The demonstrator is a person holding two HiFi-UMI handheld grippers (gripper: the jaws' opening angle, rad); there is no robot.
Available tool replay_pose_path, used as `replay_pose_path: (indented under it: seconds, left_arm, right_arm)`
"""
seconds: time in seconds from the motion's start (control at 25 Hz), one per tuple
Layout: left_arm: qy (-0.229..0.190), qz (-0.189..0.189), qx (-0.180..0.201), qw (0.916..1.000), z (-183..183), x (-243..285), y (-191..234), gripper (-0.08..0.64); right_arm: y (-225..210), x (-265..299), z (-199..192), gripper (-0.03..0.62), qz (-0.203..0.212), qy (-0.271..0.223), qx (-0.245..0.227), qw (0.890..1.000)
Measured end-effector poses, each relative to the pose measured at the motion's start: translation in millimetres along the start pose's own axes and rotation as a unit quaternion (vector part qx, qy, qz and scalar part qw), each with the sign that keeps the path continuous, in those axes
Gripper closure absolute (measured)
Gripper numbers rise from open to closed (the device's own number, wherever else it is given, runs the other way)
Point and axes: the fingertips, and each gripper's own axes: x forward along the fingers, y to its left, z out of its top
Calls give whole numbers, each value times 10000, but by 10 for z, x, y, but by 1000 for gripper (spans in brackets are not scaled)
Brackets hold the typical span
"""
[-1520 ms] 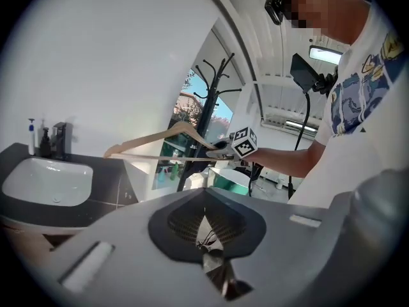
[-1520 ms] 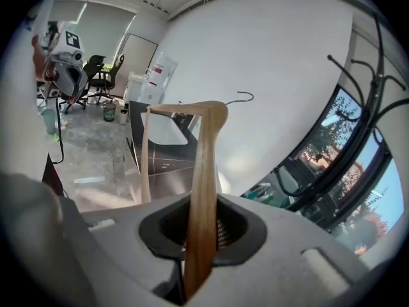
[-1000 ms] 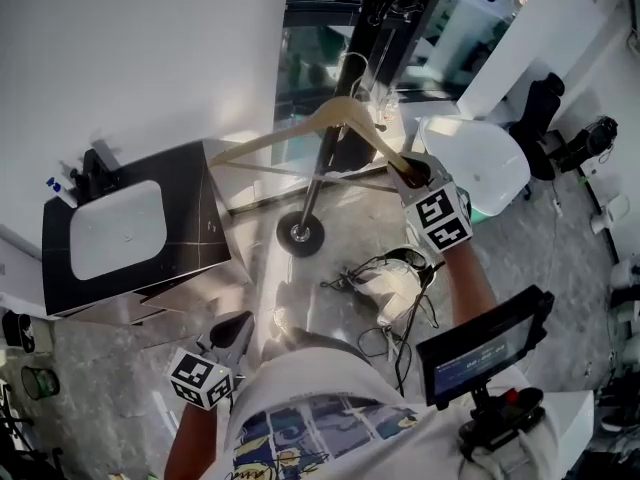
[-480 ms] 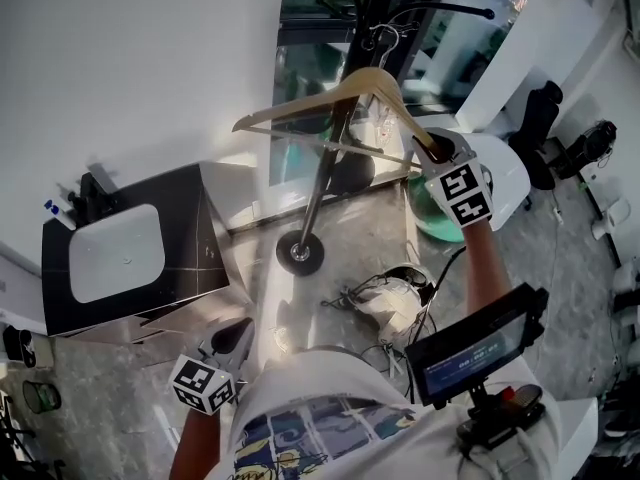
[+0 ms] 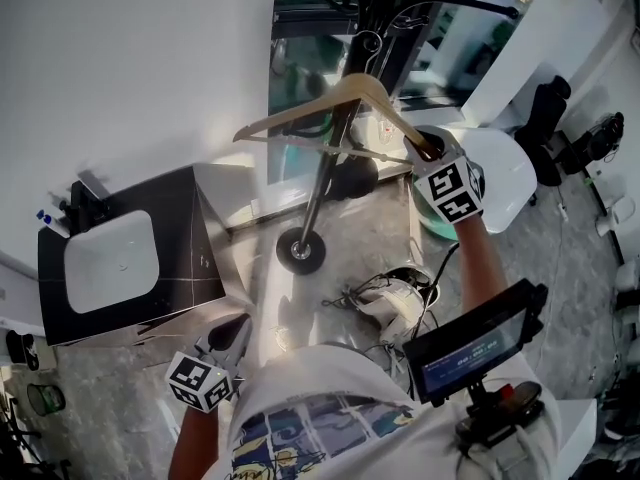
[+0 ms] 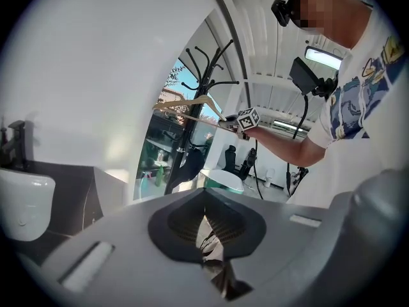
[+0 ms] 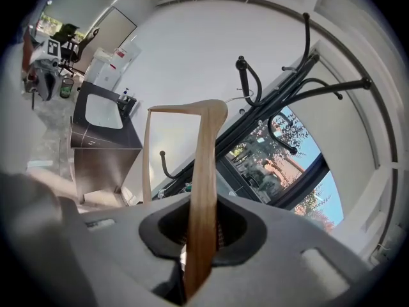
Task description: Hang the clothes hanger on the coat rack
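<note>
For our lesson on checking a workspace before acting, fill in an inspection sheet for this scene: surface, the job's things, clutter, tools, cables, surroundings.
Surface: pale marbled floor.
Job's things: wooden hanger held up beside the black coat rack; its hook is near the rack's arms, not seen resting on one.
Clutter: white bundle on the floor near the rack's base.
Tools: right tool shut on one end of the hanger; left tool held low, jaws slightly apart, nothing between them.
Cables: black cables tangled around the bundle.
Surroundings: dark cabinet with a white basin, window, white chair.
</note>
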Motion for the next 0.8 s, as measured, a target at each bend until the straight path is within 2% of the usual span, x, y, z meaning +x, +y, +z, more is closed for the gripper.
replay_pose_path:
  seconds: [0.8]
  left_arm:
    - [271,-366,466,9979,265,622,-66,557]
  right_arm:
    - [17,225,-80,528,-366,-625,-111,9973]
